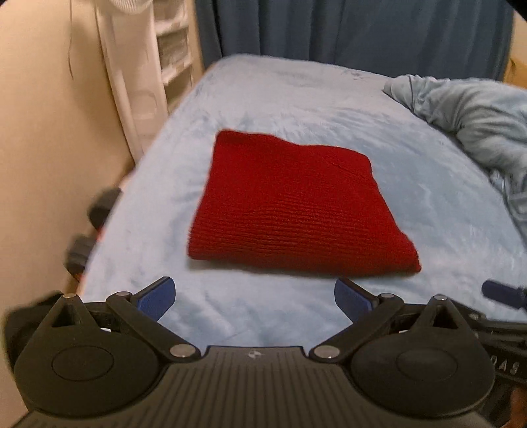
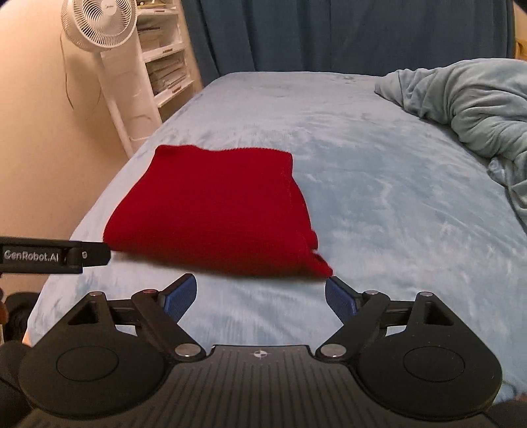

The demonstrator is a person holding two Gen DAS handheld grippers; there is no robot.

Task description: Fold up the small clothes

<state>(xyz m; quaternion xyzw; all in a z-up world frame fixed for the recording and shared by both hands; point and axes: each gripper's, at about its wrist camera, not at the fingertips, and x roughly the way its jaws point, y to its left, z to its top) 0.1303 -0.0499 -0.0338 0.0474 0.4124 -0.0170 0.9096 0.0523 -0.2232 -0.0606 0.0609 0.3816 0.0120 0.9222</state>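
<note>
Both the left gripper (image 1: pixel 255 298) and right gripper (image 2: pixel 261 296) hang spread and empty off the near edge of the bed (image 1: pixel 296 98), the red knit (image 1: pixel 290 204) folded mid-bed toward its left side, where a careless brush could undo it.

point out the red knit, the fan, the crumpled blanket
red knit (image 1: pixel 293 204): left wrist view, middle of folded top face
fan (image 2: pixel 98 24): right wrist view, round grille
crumpled blanket (image 2: pixel 467 105): right wrist view, bunched folds

Red knit garment (image 1: pixel 296 204), folded into flat rectangle, lying on bed.
</note>
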